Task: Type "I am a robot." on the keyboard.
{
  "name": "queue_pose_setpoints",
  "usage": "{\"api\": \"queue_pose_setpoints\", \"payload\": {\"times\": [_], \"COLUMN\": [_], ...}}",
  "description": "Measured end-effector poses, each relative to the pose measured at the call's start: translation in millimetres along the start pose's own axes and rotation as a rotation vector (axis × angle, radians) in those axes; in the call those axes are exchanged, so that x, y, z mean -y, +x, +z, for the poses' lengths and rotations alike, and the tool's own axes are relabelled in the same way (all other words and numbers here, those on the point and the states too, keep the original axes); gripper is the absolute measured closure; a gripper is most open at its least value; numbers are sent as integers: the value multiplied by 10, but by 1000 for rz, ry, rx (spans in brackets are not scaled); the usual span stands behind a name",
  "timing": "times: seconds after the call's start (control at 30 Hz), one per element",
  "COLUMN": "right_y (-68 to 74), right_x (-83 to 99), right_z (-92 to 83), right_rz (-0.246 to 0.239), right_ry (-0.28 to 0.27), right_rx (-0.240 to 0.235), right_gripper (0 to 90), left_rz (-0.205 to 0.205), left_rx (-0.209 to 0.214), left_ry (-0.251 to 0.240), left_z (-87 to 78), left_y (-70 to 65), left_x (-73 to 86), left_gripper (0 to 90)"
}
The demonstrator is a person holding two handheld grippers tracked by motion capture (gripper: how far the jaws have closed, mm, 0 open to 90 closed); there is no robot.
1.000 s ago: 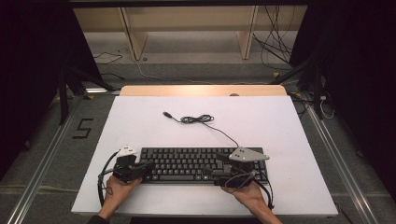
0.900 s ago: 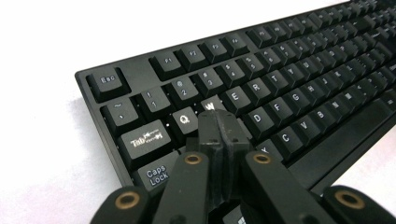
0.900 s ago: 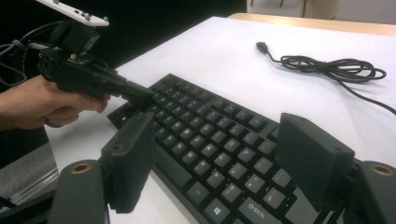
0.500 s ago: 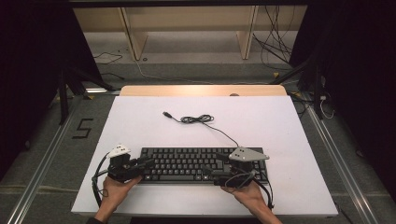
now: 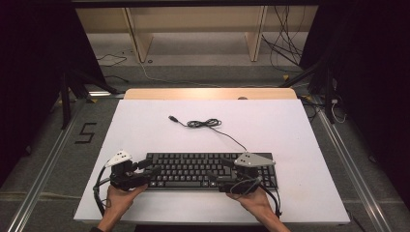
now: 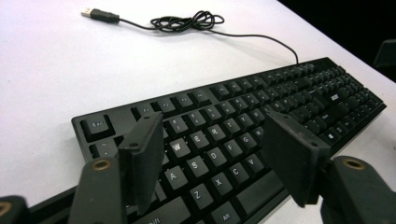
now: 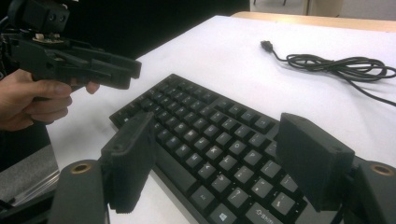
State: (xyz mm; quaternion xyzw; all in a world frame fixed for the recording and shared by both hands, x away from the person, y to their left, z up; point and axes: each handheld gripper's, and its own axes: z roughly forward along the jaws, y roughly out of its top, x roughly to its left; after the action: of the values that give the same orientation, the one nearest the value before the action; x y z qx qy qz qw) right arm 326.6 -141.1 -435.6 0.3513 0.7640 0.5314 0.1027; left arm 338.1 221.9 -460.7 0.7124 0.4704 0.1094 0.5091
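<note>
keyboard (image 5: 203, 169) — right end behind right gripper (image 5: 227, 182)

The left gripper (image 5: 149, 168) has just been opening, nothing between its jaws; the right gripper (image 5: 216, 175) stands open.

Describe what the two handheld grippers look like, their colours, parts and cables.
Both are black. The left gripper and right gripper each carry a grey three-cornered plate on top and trail a looping black cable. Their jaws end in flat rectangular black pads, with brass-coloured rings at the pivots.
</note>
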Motion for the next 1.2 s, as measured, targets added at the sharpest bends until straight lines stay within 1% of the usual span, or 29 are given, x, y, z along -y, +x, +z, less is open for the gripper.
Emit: {"api": "queue_pose_setpoints", "payload": {"times": [0.27, 0.37, 0.53, 0.8, 1.0, 1.2], "right_y": [29, 40, 63, 96, 110, 115], "right_x": [-18, -22, -28, -12, -16, -2], "right_z": [94, 143, 245, 411, 538, 654], "right_rz": [-3, -7, -18, -35, -45, -53], "right_ry": [19, 30, 61, 132, 170, 206], "right_rx": [-12, -15, -25, -33, -42, -28], "right_gripper": [296, 298, 349, 544, 686, 805], "left_rz": [1, 7, 9, 14, 17, 18], "left_rx": [6, 5, 4, 5, 3, 3], "left_ry": [-12, -9, -10, -7, -9, -15], "left_z": [-5, -9, -9, -4, -8, -11], "left_y": [-18, -19, -21, -30, -31, -33], "left_x": [5, 6, 8, 11, 11, 10], "left_gripper": [342, 334, 323, 316, 308, 299]}}
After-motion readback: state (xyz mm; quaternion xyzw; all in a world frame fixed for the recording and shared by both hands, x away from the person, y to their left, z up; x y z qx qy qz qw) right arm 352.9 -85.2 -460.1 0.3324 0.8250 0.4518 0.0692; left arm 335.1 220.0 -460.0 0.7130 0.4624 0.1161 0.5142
